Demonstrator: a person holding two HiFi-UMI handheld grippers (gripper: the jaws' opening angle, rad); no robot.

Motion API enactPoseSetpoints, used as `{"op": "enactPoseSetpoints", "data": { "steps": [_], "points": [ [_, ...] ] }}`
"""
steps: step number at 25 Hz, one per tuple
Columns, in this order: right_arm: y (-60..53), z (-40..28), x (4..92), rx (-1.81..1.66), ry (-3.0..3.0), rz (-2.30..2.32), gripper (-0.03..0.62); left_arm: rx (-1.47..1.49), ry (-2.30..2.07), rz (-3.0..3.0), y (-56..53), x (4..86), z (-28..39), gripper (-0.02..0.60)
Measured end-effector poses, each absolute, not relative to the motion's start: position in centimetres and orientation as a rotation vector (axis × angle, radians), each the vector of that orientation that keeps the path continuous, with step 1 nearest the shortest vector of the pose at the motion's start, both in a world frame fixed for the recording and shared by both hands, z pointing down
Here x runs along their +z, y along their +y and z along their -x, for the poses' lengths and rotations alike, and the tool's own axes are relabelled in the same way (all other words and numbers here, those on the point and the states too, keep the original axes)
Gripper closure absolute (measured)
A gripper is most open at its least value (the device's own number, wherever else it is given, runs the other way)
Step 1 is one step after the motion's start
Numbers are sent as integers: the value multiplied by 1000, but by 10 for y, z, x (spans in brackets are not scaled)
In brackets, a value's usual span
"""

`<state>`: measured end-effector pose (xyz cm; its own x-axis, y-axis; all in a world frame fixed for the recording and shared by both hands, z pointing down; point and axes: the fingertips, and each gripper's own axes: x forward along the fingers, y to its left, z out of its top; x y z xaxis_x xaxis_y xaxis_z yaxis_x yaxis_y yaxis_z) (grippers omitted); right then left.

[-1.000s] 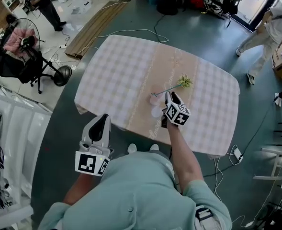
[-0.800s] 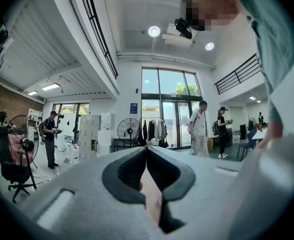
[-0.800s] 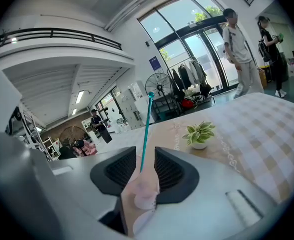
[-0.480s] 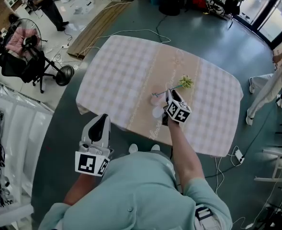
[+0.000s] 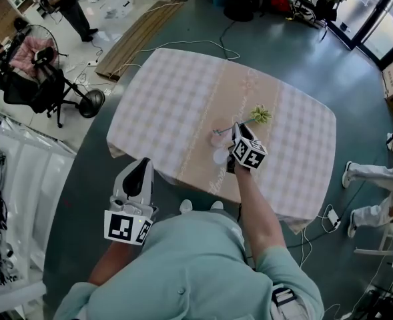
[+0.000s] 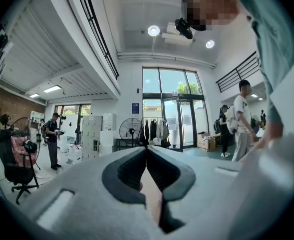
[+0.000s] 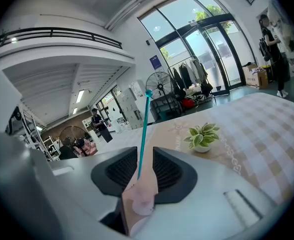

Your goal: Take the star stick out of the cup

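Risk: right gripper [image 5: 237, 131], jaws just closing loosely around the stick [image 7: 143, 129] standing in the pink cup [image 5: 215, 139] on the table [image 5: 156, 99], could tip the unheld cup when pulling. Left gripper [image 5: 141, 165], clenched empty, hangs near-left.

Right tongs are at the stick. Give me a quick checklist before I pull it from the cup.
1. Star stick between right tongs: ok.
2. Grip on shaft: not ok; tongs have just been closing, gap shows beside it.
3. Cup steadied: not ok; left tongs shut, empty, off the table.
4. Plant clear of stick: ok.
5. Cup upright: cannot tell.
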<state>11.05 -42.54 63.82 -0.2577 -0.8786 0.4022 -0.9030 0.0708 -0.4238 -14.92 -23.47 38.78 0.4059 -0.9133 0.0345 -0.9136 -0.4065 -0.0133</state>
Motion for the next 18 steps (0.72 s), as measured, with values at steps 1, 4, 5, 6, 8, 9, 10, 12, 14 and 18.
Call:
{"op": "enactPoseSetpoints", "data": {
  "steps": [1, 4, 5, 6, 8, 9, 10, 12, 14, 18],
  "points": [
    [-426, -111, 638, 948, -2268, -1889, 503, 57, -1709, -2626, -235, 388, 149, 574],
    [-426, -110, 639, 938, -2269, -1889, 510, 58, -1713, -2622, -234, 389, 150, 574],
    [-426, -110, 639, 935, -2270, -1888, 510, 59, -1714, -2622, -233, 390, 150, 574],
    [-426, -109, 638, 933, -2271, -1887, 511, 59, -1714, -2621, -233, 390, 150, 574],
    [-426, -110, 637, 929, -2273, -1889, 519, 59, -1715, -2621, -233, 389, 150, 574],
    [-426, -111, 637, 929, -2275, -1890, 524, 59, -1715, -2622, -233, 388, 150, 574],
    [-427, -111, 636, 930, -2277, -1892, 528, 59, -1715, -2623, -233, 388, 149, 574],
    [-427, -111, 637, 930, -2281, -1893, 534, 57, -1715, -2626, -233, 388, 149, 574],
    [-426, -111, 637, 926, -2285, -1889, 540, 58, -1715, -2627, -233, 389, 148, 574],
    [-427, -108, 634, 919, -2295, -1884, 565, 60, -1712, -2629, -235, 388, 147, 574]
  ]
}}
